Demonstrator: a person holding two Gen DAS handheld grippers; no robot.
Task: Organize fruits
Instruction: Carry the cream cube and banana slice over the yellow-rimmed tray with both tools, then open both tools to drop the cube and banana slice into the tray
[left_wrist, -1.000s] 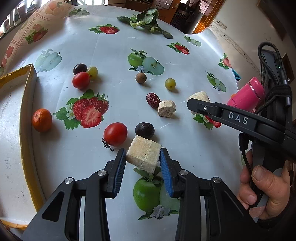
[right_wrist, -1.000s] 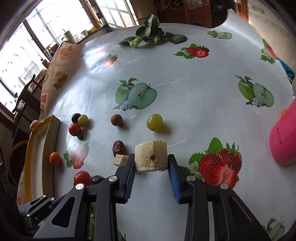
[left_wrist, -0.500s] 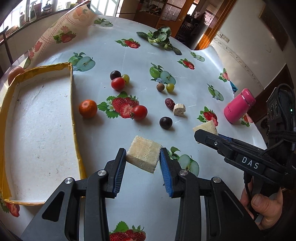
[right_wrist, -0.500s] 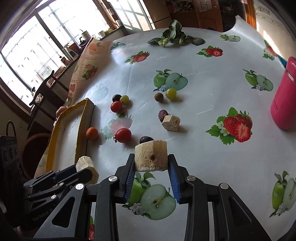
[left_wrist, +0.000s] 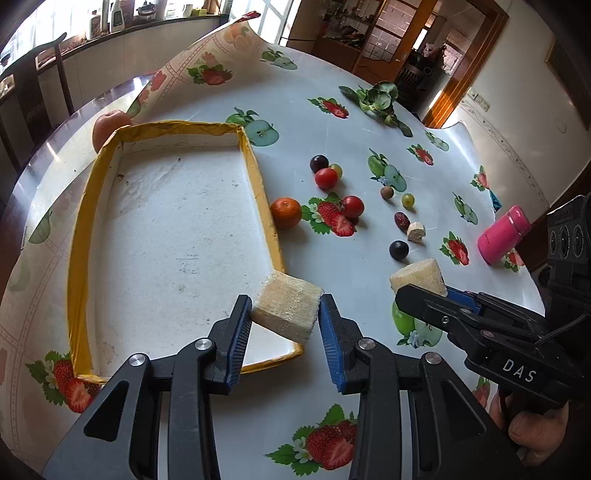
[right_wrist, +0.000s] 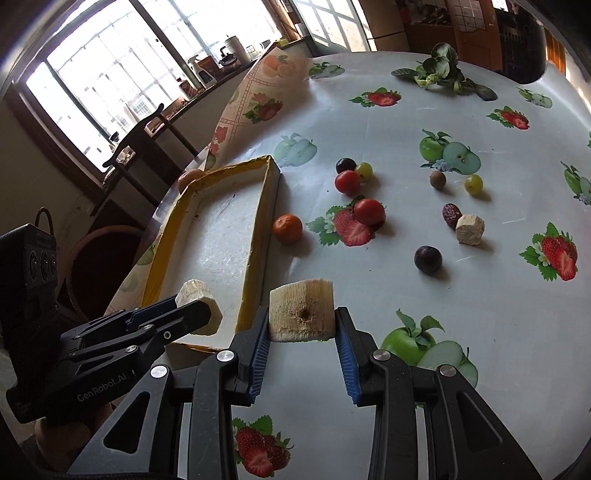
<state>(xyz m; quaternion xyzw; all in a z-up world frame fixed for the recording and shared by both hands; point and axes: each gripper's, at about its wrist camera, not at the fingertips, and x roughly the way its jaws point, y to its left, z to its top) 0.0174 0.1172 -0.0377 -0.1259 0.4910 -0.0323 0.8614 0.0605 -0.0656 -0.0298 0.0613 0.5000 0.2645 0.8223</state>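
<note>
My left gripper (left_wrist: 284, 314) is shut on a pale sugarcane chunk (left_wrist: 286, 310) and holds it above the near right corner of the yellow-rimmed white tray (left_wrist: 258, 177). My right gripper (right_wrist: 301, 325) is shut on a second sugarcane chunk (right_wrist: 301, 310), just right of the tray (right_wrist: 255, 251). It also shows in the left wrist view (left_wrist: 417, 282). Loose on the table lie an orange (left_wrist: 285, 212), two red tomatoes (left_wrist: 352, 206), dark plums (left_wrist: 399, 250), green grapes (left_wrist: 407, 200), a date (left_wrist: 402, 220) and a small cane piece (left_wrist: 416, 232).
A pink bottle (left_wrist: 502, 234) lies at the table's right edge. Leafy greens (left_wrist: 380, 99) lie at the far side. An apple (left_wrist: 107, 125) sits behind the tray's far left corner. The tablecloth's corner (left_wrist: 229, 40) curls up at the back.
Both grippers have risen and swung left toward the tray, each carrying its cane chunk. The left chunk now hangs over the tray's corner.
</note>
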